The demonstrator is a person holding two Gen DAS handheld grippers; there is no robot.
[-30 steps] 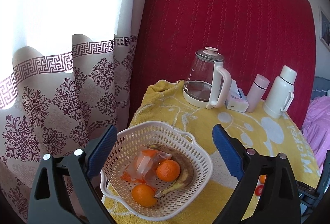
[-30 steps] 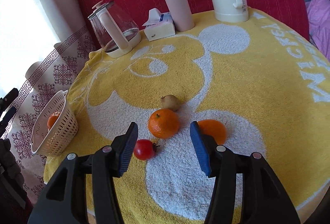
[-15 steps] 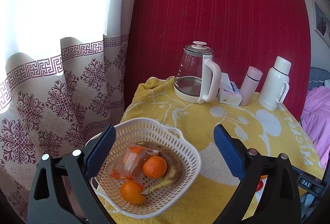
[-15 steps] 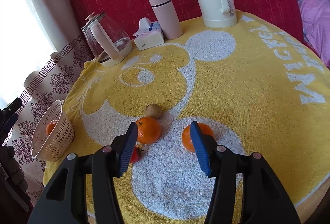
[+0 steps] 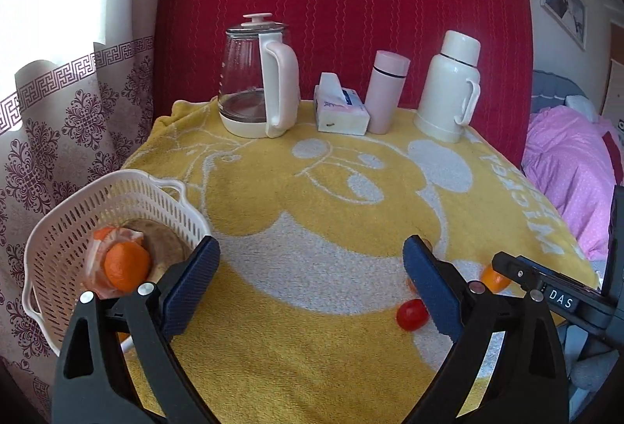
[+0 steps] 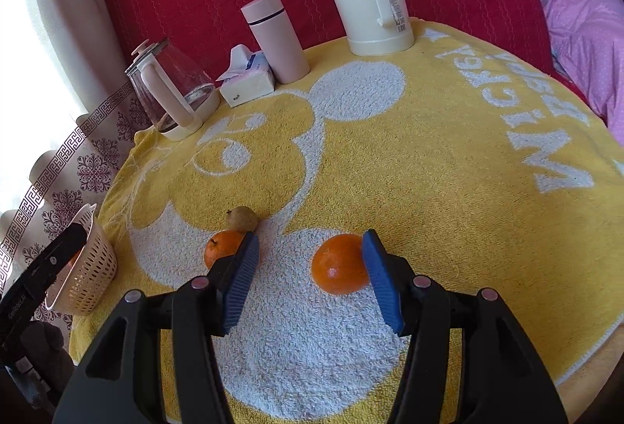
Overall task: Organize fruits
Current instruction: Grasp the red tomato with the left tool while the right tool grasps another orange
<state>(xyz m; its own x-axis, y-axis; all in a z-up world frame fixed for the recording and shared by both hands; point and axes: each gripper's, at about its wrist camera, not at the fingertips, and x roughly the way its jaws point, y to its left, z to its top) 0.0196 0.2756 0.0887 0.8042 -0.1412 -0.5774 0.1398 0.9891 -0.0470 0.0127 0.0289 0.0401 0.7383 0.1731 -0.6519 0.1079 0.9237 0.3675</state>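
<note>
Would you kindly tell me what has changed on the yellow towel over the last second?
The right gripper has shifted right, from bracketing one round orange to framing the other orange, jaws open, nothing grasped. The left gripper swung from over the white plastic basket toward the table's middle. The fruit, glass kettle and flasks stayed put.

glass kettle [image 5: 255,80] | tissue box [image 5: 340,110] | pink tumbler [image 5: 386,96] | white thermos [image 5: 450,86] | yellow towel [image 5: 312,197]
</note>
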